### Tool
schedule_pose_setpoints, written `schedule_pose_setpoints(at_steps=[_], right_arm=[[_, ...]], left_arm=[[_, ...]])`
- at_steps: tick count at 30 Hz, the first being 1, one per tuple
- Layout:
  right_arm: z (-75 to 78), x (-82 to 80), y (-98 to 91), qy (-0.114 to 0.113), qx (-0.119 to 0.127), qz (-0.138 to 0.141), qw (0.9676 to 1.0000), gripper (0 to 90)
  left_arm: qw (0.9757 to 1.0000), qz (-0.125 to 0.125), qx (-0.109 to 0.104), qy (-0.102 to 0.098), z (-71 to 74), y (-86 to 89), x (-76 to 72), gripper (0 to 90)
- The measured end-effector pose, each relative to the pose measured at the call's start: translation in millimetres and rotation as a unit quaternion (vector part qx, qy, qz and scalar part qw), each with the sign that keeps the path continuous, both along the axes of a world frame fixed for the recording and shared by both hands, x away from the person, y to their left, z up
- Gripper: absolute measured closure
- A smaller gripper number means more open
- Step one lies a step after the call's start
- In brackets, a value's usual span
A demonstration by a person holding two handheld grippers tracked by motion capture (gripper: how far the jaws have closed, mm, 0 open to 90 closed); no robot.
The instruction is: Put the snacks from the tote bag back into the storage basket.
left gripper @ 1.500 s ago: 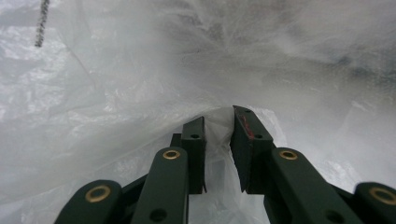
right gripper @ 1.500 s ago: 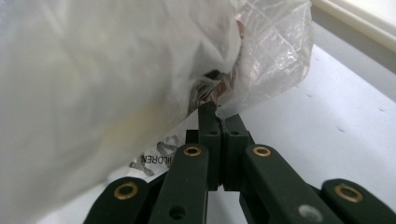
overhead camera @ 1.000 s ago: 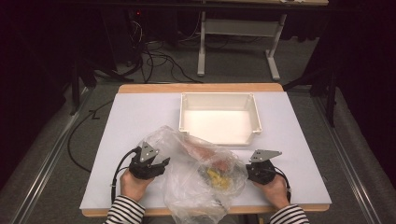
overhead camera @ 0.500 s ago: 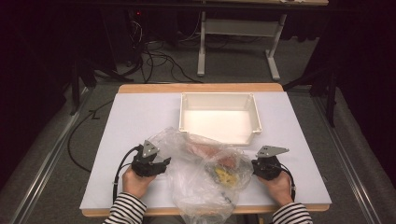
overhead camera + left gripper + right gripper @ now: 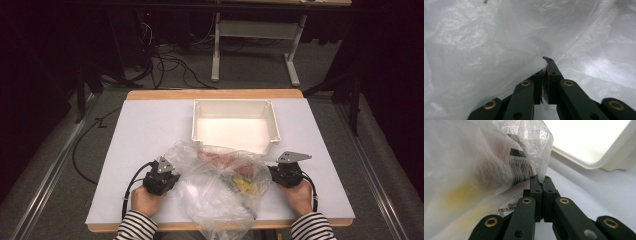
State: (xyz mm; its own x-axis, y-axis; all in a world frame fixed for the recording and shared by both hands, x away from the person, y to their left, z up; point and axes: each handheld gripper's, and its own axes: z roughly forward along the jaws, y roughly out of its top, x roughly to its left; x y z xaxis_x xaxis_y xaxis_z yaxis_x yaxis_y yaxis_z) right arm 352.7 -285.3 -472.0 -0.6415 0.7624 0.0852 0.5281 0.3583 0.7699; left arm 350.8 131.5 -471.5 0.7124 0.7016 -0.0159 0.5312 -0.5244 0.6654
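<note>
A crumpled clear plastic bag (image 5: 220, 187) lies on the white table near the front edge, with a reddish pack (image 5: 225, 160) and a yellow item (image 5: 245, 186) inside. My left gripper (image 5: 175, 179) is at the bag's left side. Its jaws have just been closing and now stand shut on a fold of the bag (image 5: 486, 50), as the left gripper (image 5: 546, 65) view shows. My right gripper (image 5: 271, 173) is at the bag's right side. In its own view the right gripper (image 5: 540, 181) is shut on the bag (image 5: 474, 165), beside a barcode label (image 5: 520, 172).
A white rectangular tray (image 5: 235, 102) stands just behind the bag at mid-table, and its rim (image 5: 596, 163) lies close to the right gripper. Beyond the table's far edge are cables and a metal stand (image 5: 255, 30) on the floor.
The left gripper's jaws have closed on the bag's left side. The bag has been drawn a little wider between the two grippers.
</note>
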Motion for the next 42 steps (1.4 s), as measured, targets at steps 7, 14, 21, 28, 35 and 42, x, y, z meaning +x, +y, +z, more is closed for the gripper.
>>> schedule_pose_setpoints(at_steps=[7,14,21,28,35,42], right_arm=[[-4.1,11.1,-1.6,0.006,0.007,-0.016,0.9998,87.9],[2.7,5.3,-7.1,-0.01,0.018,-0.04,0.999,69.9],[17.5,-14.0,-21.1,-0.029,0.025,-0.056,0.9977,57.3],[35.1,-33.4,-34.3,-0.049,0.033,-0.07,0.9958,54.9],[57.5,-53.6,-37.2,-0.085,0.04,-0.072,0.9929,54.9],[65.2,-62.3,-15.7,-0.095,0.035,-0.027,0.9945,54.3]], left_arm=[[0.9995,-0.032,-0.007,0.004,5.5,-0.5,-25.0,80.9],[0.9954,0.004,-0.044,-0.085,33.5,0.2,-27.8,46.0],[0.9912,0.012,-0.049,-0.123,51.3,-7.1,-20.4,38.0],[0.9952,0.021,-0.02,-0.093,37.2,-17.2,-1.0,38.1],[0.9985,0.027,0.003,-0.048,10.9,-20.4,13.7,44.1],[0.9994,0.023,0.003,-0.027,-3.4,-20.1,15.6,56.5]])
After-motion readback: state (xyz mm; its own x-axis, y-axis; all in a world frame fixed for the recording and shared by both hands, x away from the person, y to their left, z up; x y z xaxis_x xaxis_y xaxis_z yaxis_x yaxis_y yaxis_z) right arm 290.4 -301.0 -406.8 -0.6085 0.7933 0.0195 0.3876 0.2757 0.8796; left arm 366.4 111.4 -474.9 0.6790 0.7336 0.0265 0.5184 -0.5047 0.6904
